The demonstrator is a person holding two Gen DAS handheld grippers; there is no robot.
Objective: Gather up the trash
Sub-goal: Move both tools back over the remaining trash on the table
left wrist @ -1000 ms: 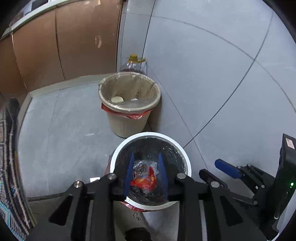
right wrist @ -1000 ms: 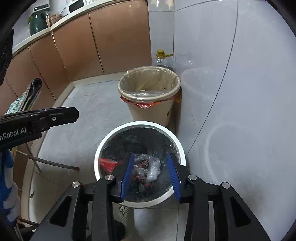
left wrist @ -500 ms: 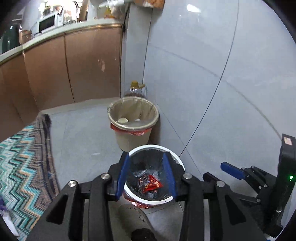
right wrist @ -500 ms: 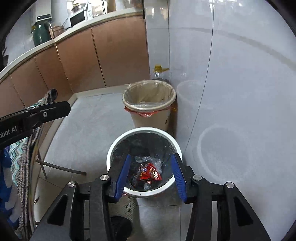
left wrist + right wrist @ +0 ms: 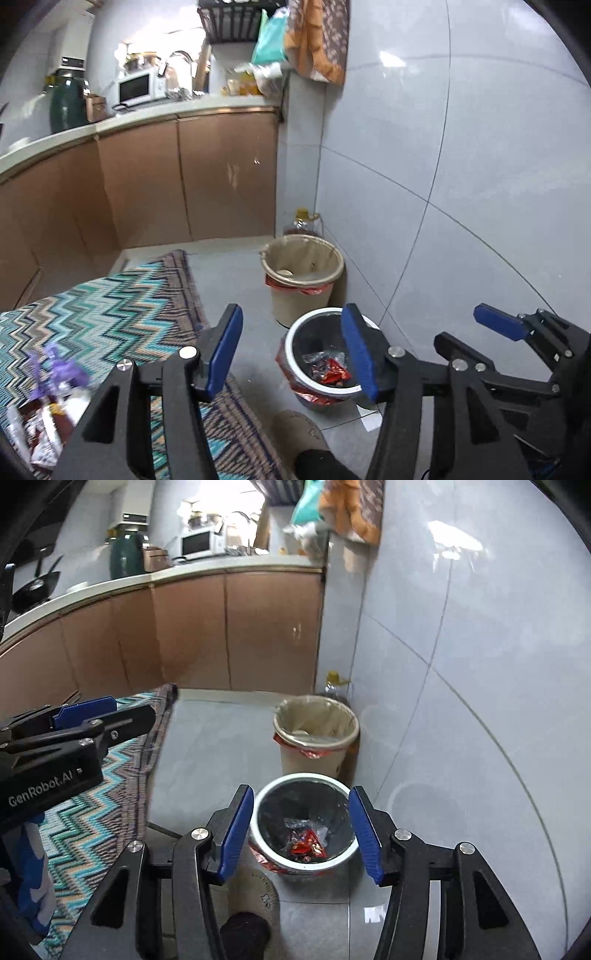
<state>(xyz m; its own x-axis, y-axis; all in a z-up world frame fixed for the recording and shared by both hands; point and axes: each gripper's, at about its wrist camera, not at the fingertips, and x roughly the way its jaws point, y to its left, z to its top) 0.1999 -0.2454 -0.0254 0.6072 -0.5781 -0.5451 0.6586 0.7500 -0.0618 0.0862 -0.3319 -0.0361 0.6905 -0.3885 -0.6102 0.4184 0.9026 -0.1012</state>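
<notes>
A white-rimmed bin with a black liner [image 5: 295, 334] [image 5: 266, 794] stands on the grey floor by the tiled wall. Red and clear wrappers [image 5: 327, 369] [image 5: 304, 843] lie inside it. My left gripper [image 5: 291, 350] is open and empty, high above the bin. My right gripper [image 5: 301, 829] is also open and empty, high above the same bin; it also shows at the right of the left wrist view [image 5: 498, 325]. More wrappers [image 5: 40, 432] lie on the zigzag cloth at the lower left.
A beige bin with a liner [image 5: 301, 273] [image 5: 316, 731] stands behind the white one, with an oil bottle [image 5: 304, 221] in the corner. A zigzag cloth [image 5: 92, 306] covers a surface at the left. Brown cabinets [image 5: 184, 184] run along the back. A slippered foot [image 5: 299, 432] is below.
Both grippers have risen and pulled back from the white bin, and their jaws have opened wider. The wrappers now lie in the bin. The zigzag cloth and countertop have come into view.
</notes>
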